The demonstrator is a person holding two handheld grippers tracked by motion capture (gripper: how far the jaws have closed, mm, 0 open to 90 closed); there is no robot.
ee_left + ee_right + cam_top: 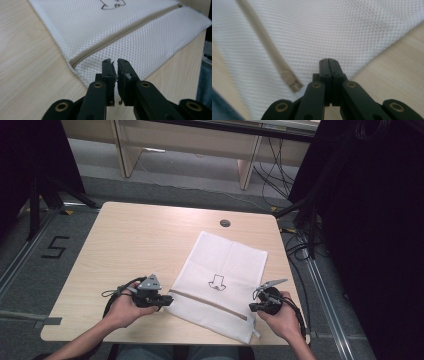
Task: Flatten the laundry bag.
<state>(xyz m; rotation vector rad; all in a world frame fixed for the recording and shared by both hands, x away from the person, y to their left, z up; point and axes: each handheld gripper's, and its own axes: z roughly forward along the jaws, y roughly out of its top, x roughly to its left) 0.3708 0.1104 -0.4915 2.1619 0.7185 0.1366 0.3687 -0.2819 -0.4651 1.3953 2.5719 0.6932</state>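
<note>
White mesh bag (220, 282): soft cloth, a fine honeycomb weave, matt all over. Its beige zipper (117, 37) looks like woven tape, duller than the mesh. The table (135, 240) is pale wood-grain laminate, smooth with a slight sheen. Left gripper (115, 68) at seven o'clock, right gripper (330, 66) at five: black plastic with a faint gloss, brass-coloured metal rivets at the joints.
</note>
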